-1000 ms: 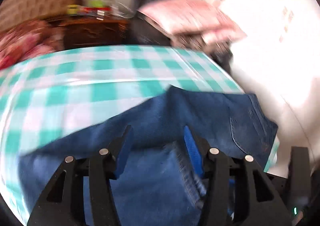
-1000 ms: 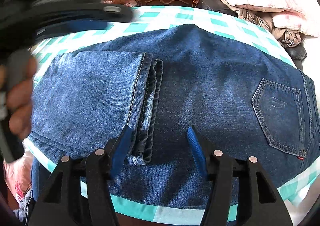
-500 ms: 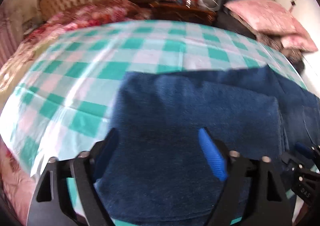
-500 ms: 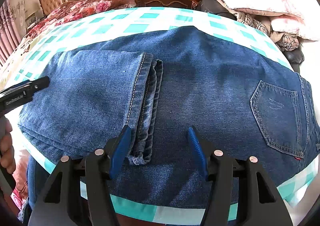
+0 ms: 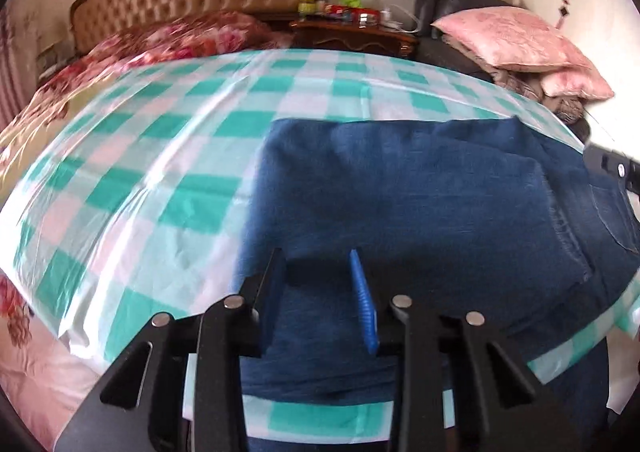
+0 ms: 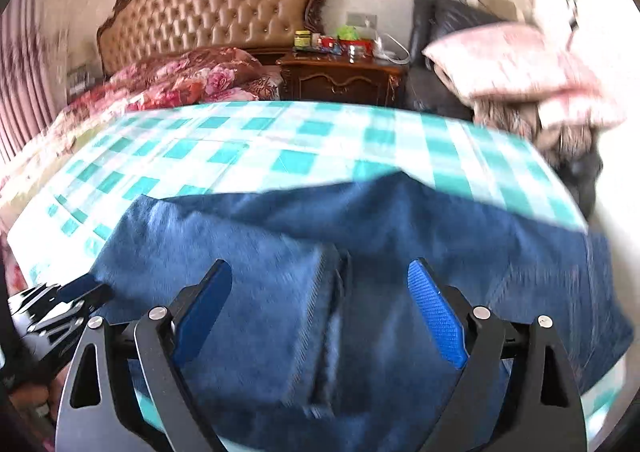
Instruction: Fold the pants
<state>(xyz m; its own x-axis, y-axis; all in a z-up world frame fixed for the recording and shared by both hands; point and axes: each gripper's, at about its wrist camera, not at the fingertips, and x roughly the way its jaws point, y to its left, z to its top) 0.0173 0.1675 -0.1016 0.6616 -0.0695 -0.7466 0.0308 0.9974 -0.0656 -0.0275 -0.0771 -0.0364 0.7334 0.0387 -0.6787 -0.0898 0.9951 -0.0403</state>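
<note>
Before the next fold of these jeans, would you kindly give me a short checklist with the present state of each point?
1. Left tool open and holding nothing: ok.
2. Right tool open and holding nothing: ok.
3. Jeans already folded once, leg ends lying on top: ok.
4. Jeans fully on the checked cloth: not ok, their near edge hangs over the front.
5. Layers flat, no wrinkles: cannot tell, the right view is blurred.
6. Tools apart from each other: ok.
</note>
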